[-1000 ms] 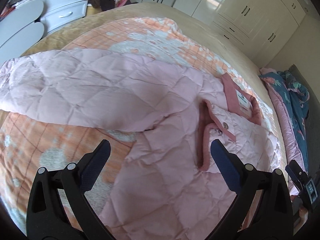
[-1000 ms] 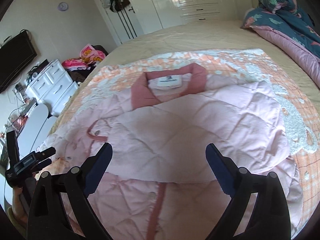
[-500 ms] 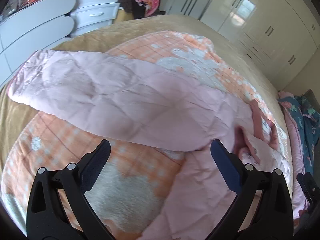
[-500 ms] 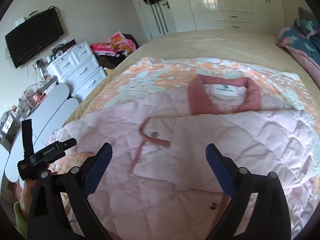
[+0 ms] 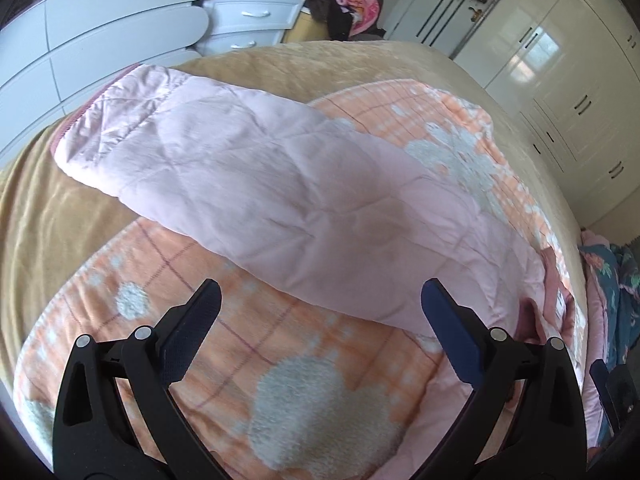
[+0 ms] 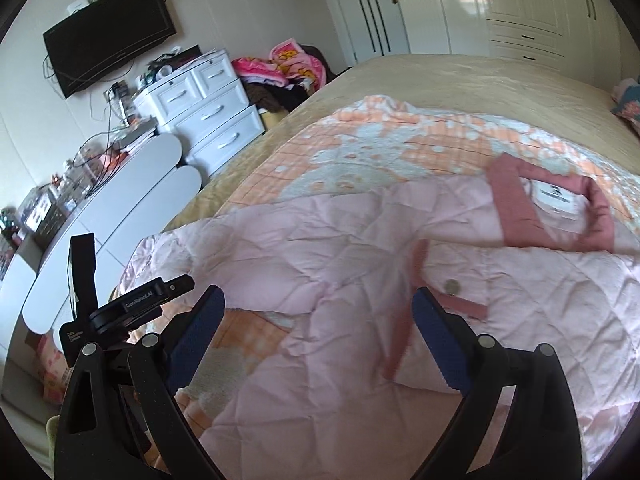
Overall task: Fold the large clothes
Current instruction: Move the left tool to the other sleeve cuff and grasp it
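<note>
A pale pink quilted jacket (image 6: pixel 360 264) lies spread on the bed, its darker pink collar (image 6: pixel 516 208) and white label at the right of the right wrist view. One long sleeve (image 5: pixel 280 184) stretches out to the left, its cuff (image 5: pixel 80 120) near the bed's edge. My left gripper (image 5: pixel 320 308) hovers open above the orange blanket just below that sleeve, holding nothing. Open and empty too, my right gripper (image 6: pixel 318 316) hangs over the jacket's front by the snap placket (image 6: pixel 452 288). The left gripper's body (image 6: pixel 132 308) shows at the lower left of the right wrist view.
An orange and white checked blanket (image 5: pixel 304 380) covers a beige bedspread (image 5: pixel 48 216). White drawers (image 6: pixel 208 112) and rounded white cabinets (image 6: pixel 120 200) stand left of the bed. A wardrobe wall (image 5: pixel 560 92) is beyond, a teal floral quilt (image 5: pixel 612 280) at the right, a television (image 6: pixel 108 32) on the wall.
Both grippers have swung left: the left wrist view went from the collar and body out along the sleeve toward its cuff, and the right one shifted from the collar to the jacket's left side.
</note>
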Demonstrator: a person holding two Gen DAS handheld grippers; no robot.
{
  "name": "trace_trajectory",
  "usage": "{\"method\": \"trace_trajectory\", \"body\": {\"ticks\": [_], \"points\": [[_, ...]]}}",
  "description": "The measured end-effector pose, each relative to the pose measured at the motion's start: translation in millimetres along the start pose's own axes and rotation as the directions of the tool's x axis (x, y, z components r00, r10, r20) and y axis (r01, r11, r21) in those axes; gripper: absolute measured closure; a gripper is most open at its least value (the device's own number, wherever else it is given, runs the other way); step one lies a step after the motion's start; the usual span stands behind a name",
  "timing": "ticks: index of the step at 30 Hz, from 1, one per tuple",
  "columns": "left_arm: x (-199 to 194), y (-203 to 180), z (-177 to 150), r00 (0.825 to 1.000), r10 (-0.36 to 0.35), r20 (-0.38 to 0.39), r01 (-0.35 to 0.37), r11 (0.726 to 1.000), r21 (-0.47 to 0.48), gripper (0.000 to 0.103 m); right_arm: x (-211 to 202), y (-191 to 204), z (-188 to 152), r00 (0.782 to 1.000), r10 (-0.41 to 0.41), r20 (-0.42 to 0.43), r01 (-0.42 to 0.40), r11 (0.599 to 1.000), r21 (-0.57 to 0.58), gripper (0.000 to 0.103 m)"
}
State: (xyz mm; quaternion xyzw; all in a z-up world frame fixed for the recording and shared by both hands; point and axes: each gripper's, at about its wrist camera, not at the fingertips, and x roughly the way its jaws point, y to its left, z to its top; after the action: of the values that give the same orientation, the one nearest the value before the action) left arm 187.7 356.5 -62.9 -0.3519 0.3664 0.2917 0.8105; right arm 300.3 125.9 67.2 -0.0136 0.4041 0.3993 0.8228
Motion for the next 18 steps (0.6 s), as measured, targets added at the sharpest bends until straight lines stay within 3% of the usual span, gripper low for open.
{"method": "trace_trajectory", "body": {"ticks": [12,18], "points": [[17,50,23,0.991,0.133,0.031,-0.129,0.987,-0.093,0.009,43,38,6,0.998,0.036,-0.048,-0.039,0.998,-0.058,0.009],[29,76,38,0.994,0.095,0.060,-0.083,0.979,-0.186,0.009,46,34,2,0.998,0.042,-0.044,-0.043,0.998,-0.040,0.009]]}}
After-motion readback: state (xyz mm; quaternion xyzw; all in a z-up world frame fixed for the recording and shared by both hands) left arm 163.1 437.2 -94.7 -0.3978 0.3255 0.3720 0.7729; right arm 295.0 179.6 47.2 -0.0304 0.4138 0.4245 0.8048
